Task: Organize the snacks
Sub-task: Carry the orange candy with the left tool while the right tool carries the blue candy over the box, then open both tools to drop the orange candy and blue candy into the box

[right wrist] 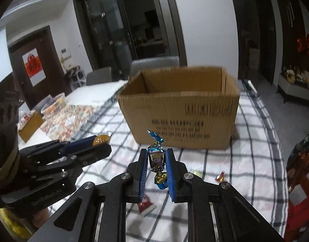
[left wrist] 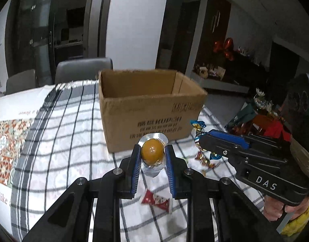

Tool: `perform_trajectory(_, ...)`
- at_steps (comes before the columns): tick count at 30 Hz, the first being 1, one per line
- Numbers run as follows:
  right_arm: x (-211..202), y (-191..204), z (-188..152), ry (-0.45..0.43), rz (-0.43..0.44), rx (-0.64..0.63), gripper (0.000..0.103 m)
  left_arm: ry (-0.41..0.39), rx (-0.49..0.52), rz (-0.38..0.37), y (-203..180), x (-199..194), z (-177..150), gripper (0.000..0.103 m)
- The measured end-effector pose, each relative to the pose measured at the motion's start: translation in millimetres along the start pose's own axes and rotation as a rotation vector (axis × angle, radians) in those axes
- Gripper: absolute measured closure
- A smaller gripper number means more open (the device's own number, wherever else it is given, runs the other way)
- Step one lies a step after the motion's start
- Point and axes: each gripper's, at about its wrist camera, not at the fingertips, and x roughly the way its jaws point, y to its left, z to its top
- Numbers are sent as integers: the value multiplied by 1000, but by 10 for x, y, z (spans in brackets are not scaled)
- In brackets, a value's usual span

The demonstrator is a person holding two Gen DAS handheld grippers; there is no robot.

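Two snacks are clamped in my claws, left claw [left wrist: 152, 157] gripping a foil-backed amber ball blister [left wrist: 151, 152], right claw [right wrist: 157, 162] a blue-and-gold twist-wrapped candy [right wrist: 157, 158], both short of the open brown cardboard box [left wrist: 150, 117], red-wrapped sweets [left wrist: 156, 199] left on the checked-cloth bench [left wrist: 63, 141].

My left gripper [left wrist: 152, 155] is clamped, angled downward; my right gripper [right wrist: 157, 159] likewise pinched tight, tilted down beside it.

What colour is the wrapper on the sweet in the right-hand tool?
Shiny blue with gold twisted ends; the candy shows best in the right wrist view.
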Motion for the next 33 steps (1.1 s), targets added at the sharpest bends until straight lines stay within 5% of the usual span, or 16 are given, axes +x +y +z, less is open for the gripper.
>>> perform_trajectory(20, -265, -133, 704, -156, -46, -8, 84, -155, 72, 8, -86, -109, 773, 79)
perform_trajectory(33, 115, -470, 1083, -99, -64, 17, 84, -102, 76, -11, -15, 388, 1197, 79)
